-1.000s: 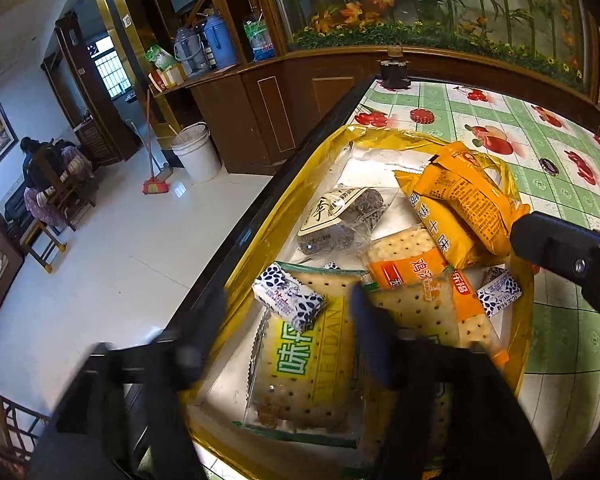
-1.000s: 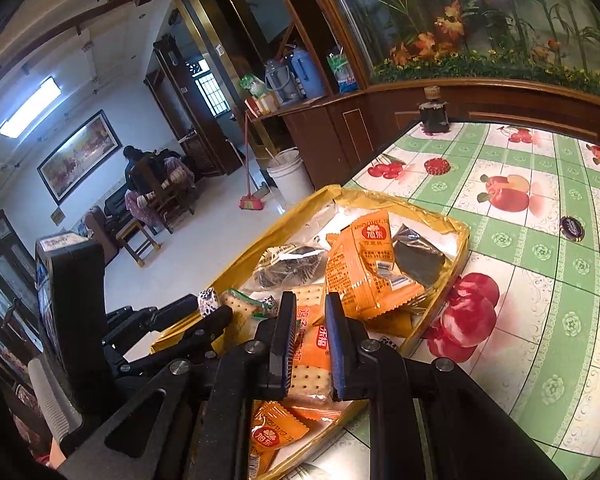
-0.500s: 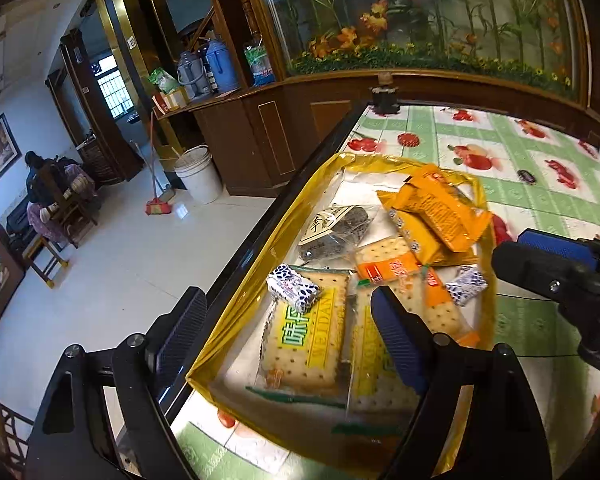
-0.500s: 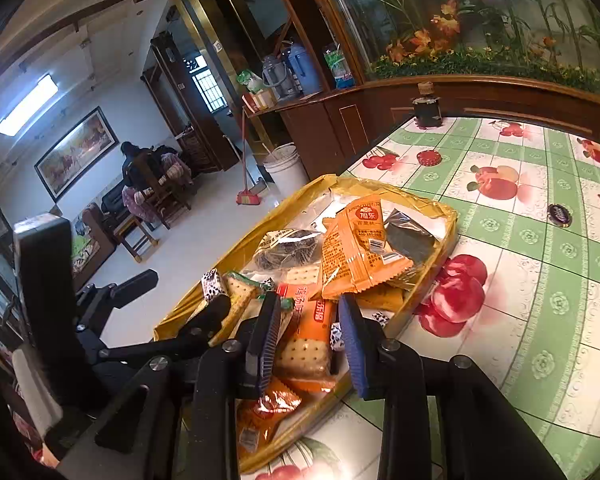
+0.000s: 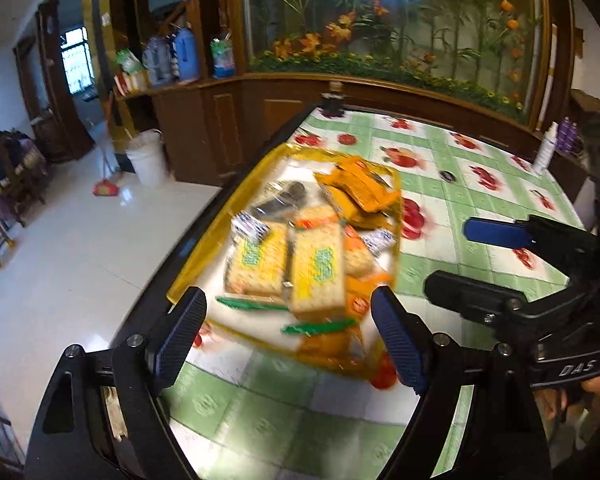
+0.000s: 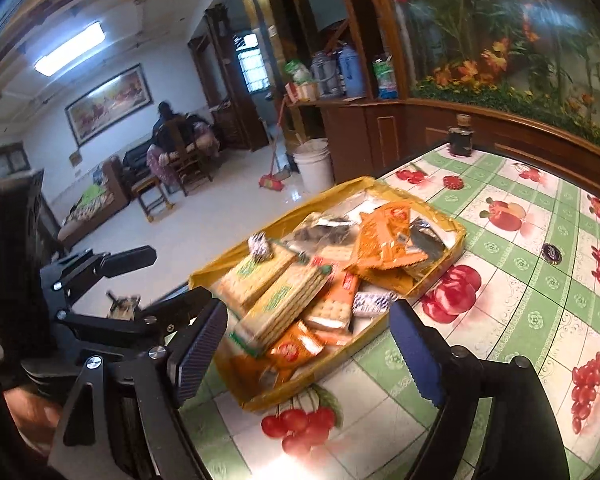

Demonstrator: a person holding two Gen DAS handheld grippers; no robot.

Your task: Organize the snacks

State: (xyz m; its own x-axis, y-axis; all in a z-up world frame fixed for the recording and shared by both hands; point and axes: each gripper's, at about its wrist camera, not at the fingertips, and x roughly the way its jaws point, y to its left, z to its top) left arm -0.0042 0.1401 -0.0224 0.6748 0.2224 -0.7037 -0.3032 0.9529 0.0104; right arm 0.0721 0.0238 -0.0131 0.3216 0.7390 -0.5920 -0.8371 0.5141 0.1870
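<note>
A yellow tray (image 5: pixel 204 248) (image 6: pixel 456 240) on the table holds many snack packs: two green-labelled cracker packs (image 5: pixel 318 266) (image 6: pixel 278 300), orange packets (image 5: pixel 358 190) (image 6: pixel 384 240), a dark clear bag (image 5: pixel 284 196) and small black-and-white sweets (image 5: pixel 250 226) (image 6: pixel 370 303). My left gripper (image 5: pixel 288 336) is open and empty, held above the tray's near end. My right gripper (image 6: pixel 308 350) is open and empty, also above the near end; it shows in the left wrist view (image 5: pixel 468 260).
The table has a green checked cloth with fruit prints (image 6: pixel 520 300). A dark bottle (image 6: pixel 462 136) stands at the far edge, a white spray bottle (image 5: pixel 546 148) at the far right, a small dark cap (image 6: pixel 551 253) on the cloth. The table's left edge drops to the floor.
Both grippers have pulled back and up from the tray. The right gripper, shut a second ago, has opened wide. The left stays open.
</note>
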